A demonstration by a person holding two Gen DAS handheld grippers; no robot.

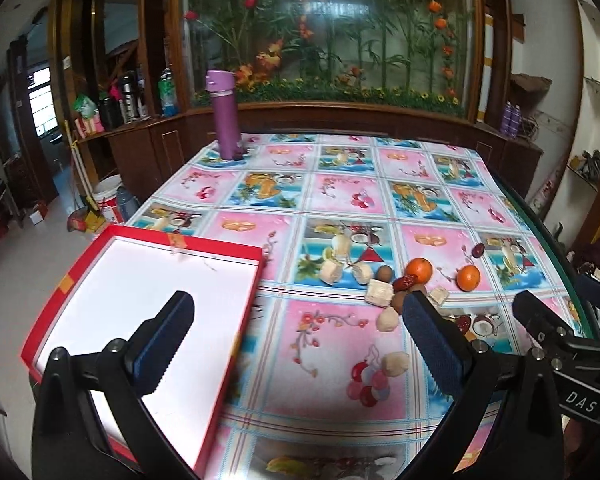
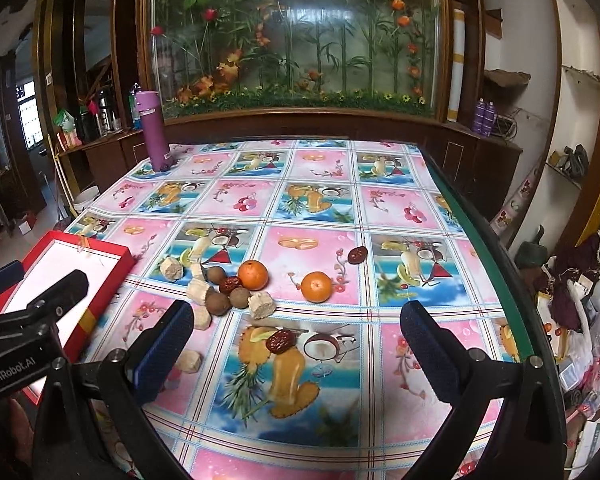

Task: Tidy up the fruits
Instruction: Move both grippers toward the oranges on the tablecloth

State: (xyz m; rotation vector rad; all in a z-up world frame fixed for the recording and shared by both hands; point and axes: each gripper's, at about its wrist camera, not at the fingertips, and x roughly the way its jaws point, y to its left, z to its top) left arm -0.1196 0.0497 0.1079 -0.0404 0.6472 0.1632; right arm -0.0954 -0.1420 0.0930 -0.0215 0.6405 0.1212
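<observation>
A purple thermos bottle (image 1: 225,116) stands upright at the far left corner of the desk (image 2: 484,240), on a glossy tablecloth (image 1: 332,344) printed with pink and blue fruit squares. Behind the desk a glass display case (image 1: 328,28) holds artificial bamboo and orange and red flowers. On the wooden sideboard (image 1: 140,140) to the left stand flasks and bottles. A white bucket (image 1: 109,197) sits on the floor below.

Two oranges (image 2: 253,275), three red dates (image 2: 280,341) — one red box (image 1: 245,249).
</observation>
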